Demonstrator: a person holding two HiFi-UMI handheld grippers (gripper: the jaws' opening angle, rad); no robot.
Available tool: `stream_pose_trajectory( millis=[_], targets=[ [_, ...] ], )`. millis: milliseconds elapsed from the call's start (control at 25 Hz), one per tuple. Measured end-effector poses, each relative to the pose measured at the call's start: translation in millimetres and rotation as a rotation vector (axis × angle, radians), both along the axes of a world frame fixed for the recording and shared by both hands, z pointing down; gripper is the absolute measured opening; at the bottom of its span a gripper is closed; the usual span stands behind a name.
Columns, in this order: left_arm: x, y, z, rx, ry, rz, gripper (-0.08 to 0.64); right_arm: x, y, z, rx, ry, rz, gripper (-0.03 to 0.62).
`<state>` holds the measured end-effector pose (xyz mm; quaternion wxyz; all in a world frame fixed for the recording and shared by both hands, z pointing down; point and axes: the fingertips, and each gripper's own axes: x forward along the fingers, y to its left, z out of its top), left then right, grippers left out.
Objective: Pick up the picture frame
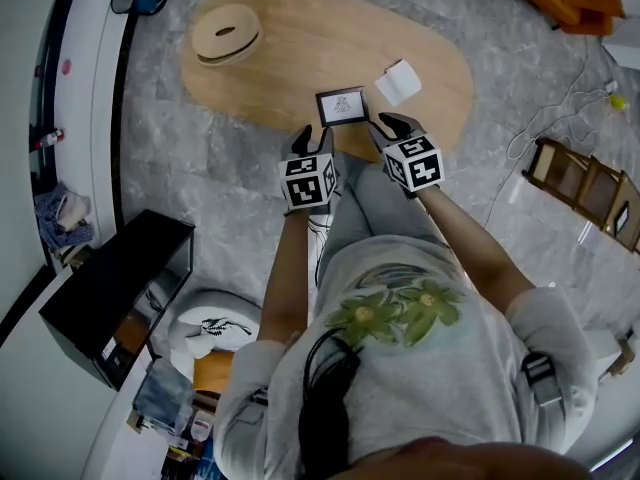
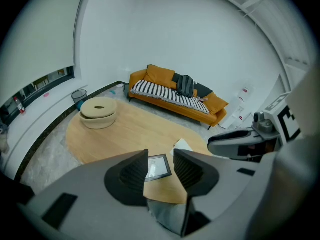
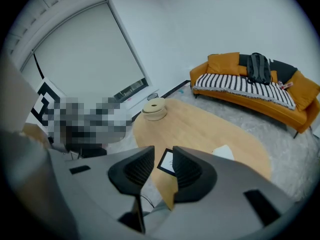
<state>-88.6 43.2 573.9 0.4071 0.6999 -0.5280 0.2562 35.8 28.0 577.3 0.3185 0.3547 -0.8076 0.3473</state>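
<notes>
A small dark-framed picture frame point(image 1: 342, 106) lies flat near the front edge of the oval wooden table point(image 1: 290, 48). In the left gripper view the picture frame point(image 2: 159, 166) shows through the gap between the jaws, well beyond them. The left gripper point(image 1: 311, 136) hovers just short of the frame's left corner, open and empty. Over the frame's right corner hangs the right gripper point(image 1: 392, 125), open as well. The right gripper view catches the frame point(image 3: 166, 160) between its jaws, farther off. Neither gripper touches it.
A round beige lidded bowl point(image 1: 226, 34) sits at the table's far left. A white folded paper point(image 1: 398, 81) lies right of the frame. An orange sofa point(image 2: 175, 96) stands beyond the table. A black box point(image 1: 115, 293) and wooden chair point(image 1: 590, 190) flank the person.
</notes>
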Motion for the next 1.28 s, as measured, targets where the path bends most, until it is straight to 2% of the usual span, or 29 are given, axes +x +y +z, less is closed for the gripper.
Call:
stream_pose_trajectory(
  millis=[760, 1280],
  targets=[
    [-3.4, -8.7, 82.5, -0.074, -0.003, -0.002, 0.164, -4.1, -8.3, 81.1, -0.069, 0.043, -0.043, 0.112],
    [-6.4, -12.4, 146.4, -0.107, -0.014, -0.006, 0.164, 13.5, -14.4, 151.6, -0.123, 0.089, 0.018, 0.114]
  ],
)
